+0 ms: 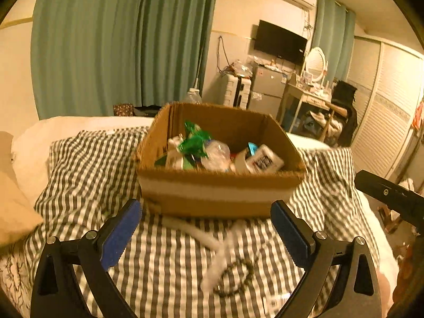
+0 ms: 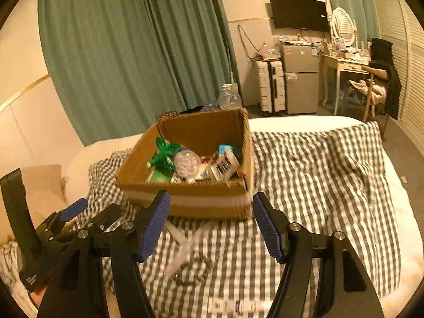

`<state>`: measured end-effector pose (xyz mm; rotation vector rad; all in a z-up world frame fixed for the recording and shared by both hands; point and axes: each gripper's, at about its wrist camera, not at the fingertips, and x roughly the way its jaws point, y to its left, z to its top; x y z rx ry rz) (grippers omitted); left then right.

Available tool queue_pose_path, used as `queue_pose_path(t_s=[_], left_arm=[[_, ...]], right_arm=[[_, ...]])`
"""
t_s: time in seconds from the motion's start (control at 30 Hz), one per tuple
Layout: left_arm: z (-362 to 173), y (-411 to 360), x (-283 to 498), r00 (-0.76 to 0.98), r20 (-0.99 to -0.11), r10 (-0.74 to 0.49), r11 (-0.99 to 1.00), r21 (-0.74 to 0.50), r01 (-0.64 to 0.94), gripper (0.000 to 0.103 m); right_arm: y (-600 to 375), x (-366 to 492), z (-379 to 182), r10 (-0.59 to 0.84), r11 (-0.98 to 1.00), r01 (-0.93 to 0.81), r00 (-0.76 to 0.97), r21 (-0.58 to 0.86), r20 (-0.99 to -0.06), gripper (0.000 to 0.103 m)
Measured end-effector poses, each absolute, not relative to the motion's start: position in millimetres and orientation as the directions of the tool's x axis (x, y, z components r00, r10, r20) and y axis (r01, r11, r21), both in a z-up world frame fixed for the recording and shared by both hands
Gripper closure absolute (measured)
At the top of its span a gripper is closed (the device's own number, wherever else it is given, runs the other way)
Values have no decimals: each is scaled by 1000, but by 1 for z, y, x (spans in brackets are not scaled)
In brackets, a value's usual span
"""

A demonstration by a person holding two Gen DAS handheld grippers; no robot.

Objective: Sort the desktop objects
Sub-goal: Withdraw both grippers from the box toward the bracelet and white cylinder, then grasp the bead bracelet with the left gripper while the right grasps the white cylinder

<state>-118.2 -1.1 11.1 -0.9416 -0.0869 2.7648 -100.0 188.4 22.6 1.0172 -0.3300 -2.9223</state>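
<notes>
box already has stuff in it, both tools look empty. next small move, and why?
Probably lower the left tool onto the white cable lying on the checked blanket just ahead of it. Both tools are open with nothing between the pads, and the cardboard box already holds several items. The cable, a dark beaded ring beside it and a small tube are not yet in the box; blur hides finer detail.

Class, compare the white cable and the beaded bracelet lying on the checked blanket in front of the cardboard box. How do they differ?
The white cable is pale and stretched in a long bent strand; the beaded bracelet is dark and closed into a small ring. The cable reaches nearly to the cardboard box; the bracelet lies nearer the camera. Both rest on the checked blanket, outside the box, ungripped.
</notes>
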Motion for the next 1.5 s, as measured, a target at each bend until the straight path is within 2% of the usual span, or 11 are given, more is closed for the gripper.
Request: queue_pose_path(t_s=[0.43, 0.63, 0.73, 0.8, 0.9, 1.17, 1.2, 1.33, 1.5], left_arm=[[-100, 27, -91, -709, -666, 234, -966, -75, -248, 3], [-135, 29, -92, -686, -682, 256, -955, -66, -290, 3], [-146, 32, -92, -665, -696, 271, -947, -68, -315, 3], [-149, 35, -90, -658, -701, 276, -941, -58, -332, 3], [-150, 38, -87, -652, -703, 283, -933, -44, -358, 3], [-153, 42, -85, -628, -704, 331, -915, -78, -395, 3], [-155, 44, -83, -622, -708, 336, -910, -73, -408, 5], [-158, 53, -82, -613, -713, 341, -895, -47, -444, 24], [-158, 62, -87, -635, -696, 335, -894, -23, -447, 24]], right_arm=[[182, -62, -98, -76, -970, -142, -596, 198, -799, 39], [170, -47, -148, -45, -977, -165, -461, 136, -886, 39], [169, -46, -167, -33, -980, -167, -400, 108, -916, 46], [169, -49, -172, -29, -980, -170, -379, 100, -925, 49], [170, -53, -181, -38, -983, -157, -347, 99, -937, 64], [173, -42, -170, -81, -983, -121, -387, 137, -918, 68], [174, -41, -164, -85, -985, -102, -401, 137, -912, 68], [183, -38, -136, -68, -991, -72, -480, 116, -875, 70], [206, -38, -110, -118, -976, -90, -546, 199, -829, 70]])
